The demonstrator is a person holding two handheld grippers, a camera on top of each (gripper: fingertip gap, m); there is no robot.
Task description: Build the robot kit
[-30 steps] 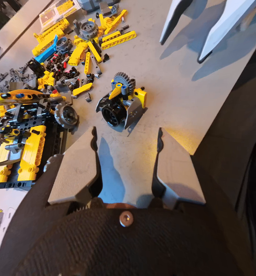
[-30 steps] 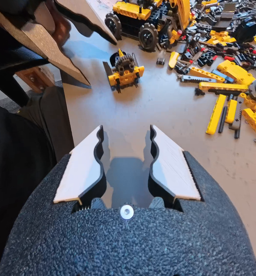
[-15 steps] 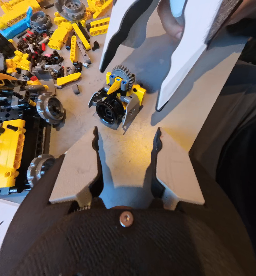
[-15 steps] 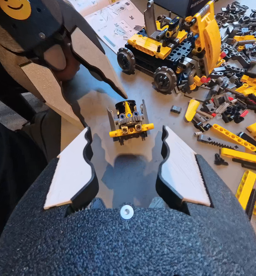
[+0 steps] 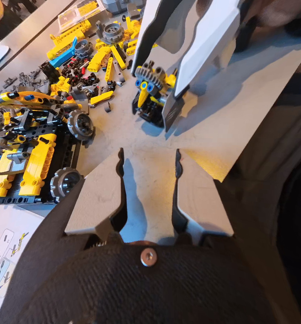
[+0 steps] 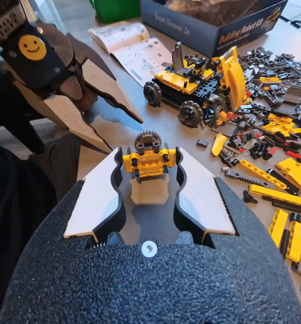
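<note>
A small yellow, grey and black brick assembly [image 6: 148,161] with a grey gear on top sits between the fingertips of my right gripper [image 6: 148,151]. The white fingers [image 6: 195,184] press on its yellow sides and it looks raised off the grey table [image 6: 111,126]. In the left wrist view the same assembly [image 5: 143,97] hangs tilted between the right gripper's [image 5: 155,84] fingers, with its shadow below. My left gripper [image 5: 148,151] is open and empty, low over the table just short of the assembly. It also shows in the right wrist view [image 6: 125,135].
A part-built yellow and black wheeled vehicle [image 5: 32,157] [image 6: 190,91] stands close by. Loose yellow, black and grey parts [image 5: 93,57] [image 6: 277,157] lie spread beyond it. An open instruction booklet [image 6: 133,50] and a dark box [image 6: 207,22] lie at the back. The table edge [image 5: 251,140] runs near. One gripper's finger ends stand about 6 cm off the other's.
My right gripper moved forward over the small assembly and closed on its sides; the assembly has tipped up so its gear faces the left camera. My left gripper drew back a little.
</note>
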